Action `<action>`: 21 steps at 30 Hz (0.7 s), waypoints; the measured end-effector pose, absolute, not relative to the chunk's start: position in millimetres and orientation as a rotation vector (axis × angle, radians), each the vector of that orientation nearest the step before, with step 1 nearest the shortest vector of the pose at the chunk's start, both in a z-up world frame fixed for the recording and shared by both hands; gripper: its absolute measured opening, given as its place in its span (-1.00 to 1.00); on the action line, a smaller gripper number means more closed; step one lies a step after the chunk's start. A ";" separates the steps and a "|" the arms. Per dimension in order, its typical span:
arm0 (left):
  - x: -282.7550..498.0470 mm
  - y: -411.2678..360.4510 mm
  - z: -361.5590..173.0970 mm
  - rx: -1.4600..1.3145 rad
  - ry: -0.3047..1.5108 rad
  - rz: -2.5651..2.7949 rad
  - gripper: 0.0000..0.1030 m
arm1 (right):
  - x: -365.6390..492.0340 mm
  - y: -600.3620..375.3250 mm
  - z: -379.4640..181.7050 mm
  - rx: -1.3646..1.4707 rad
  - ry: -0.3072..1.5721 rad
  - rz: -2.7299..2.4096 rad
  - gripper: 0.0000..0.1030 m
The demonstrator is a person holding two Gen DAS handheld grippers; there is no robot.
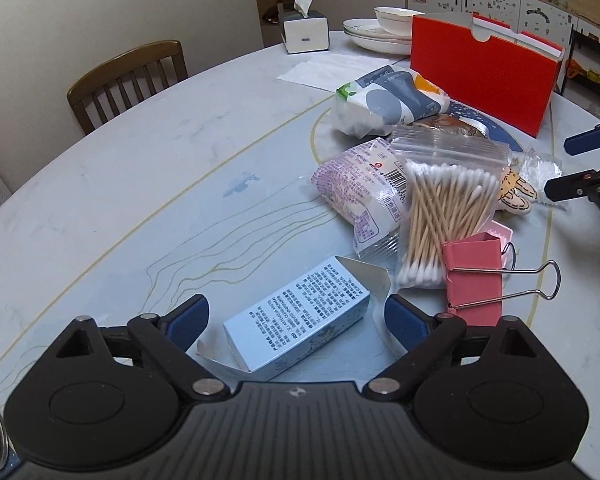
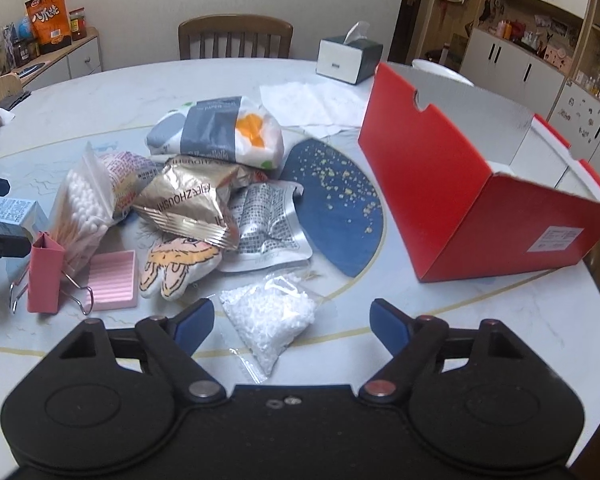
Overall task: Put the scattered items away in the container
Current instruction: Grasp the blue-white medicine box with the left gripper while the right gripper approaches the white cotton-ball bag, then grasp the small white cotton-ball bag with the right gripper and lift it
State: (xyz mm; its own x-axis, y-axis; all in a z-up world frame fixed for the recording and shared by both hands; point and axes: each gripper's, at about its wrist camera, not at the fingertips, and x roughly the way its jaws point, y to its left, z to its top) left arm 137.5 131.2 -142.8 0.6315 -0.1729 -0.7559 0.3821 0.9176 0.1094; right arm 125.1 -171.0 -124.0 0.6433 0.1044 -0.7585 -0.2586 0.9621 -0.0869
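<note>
My left gripper (image 1: pixel 296 320) is open, its fingers on either side of a light blue carton (image 1: pixel 296 320) lying on the table. Beyond it lie a pink binder clip (image 1: pixel 474 280), a bag of cotton swabs (image 1: pixel 444 216) and a pink-printed packet (image 1: pixel 360 188). My right gripper (image 2: pixel 292 324) is open around a clear bag of white beads (image 2: pixel 270 316). The red box (image 2: pixel 472 200) stands open to its right and also shows in the left wrist view (image 1: pixel 484 72). A gold snack bag (image 2: pixel 192 204), a silver pouch (image 2: pixel 264 228) and a tissue pack (image 2: pixel 220 132) lie in a heap.
The round marble table (image 1: pixel 120 184) also holds a tissue box (image 2: pixel 348 60), stacked plates (image 1: pixel 376 34), paper sheets (image 2: pixel 312 104) and a dark blue mat (image 2: pixel 340 204). A pink ridged block (image 2: pixel 114 276) and a cartoon-print mitt (image 2: pixel 176 268) lie nearby. A wooden chair (image 2: pixel 236 36) stands behind.
</note>
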 end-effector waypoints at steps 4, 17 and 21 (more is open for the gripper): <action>138.8 129.1 -145.7 0.272 0.853 -0.321 0.45 | 128.2 -167.9 -128.7 -0.204 0.862 0.211 0.56; 120.4 126.8 -139.0 0.223 0.830 -0.284 0.41 | 136.1 -166.7 -135.6 -0.170 0.910 0.220 0.03; 114.8 126.3 -137.3 0.200 0.823 -0.270 0.41 | 132.7 -167.4 -132.3 -0.176 0.900 0.215 -0.23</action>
State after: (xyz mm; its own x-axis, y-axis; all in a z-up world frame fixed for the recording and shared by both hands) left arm 114.8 126.3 -137.3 0.6491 -0.1583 -0.7441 0.3127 0.9472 0.0712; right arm 132.7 -167.4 -132.3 0.6029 0.1112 -0.7900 -0.2581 0.9642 -0.0613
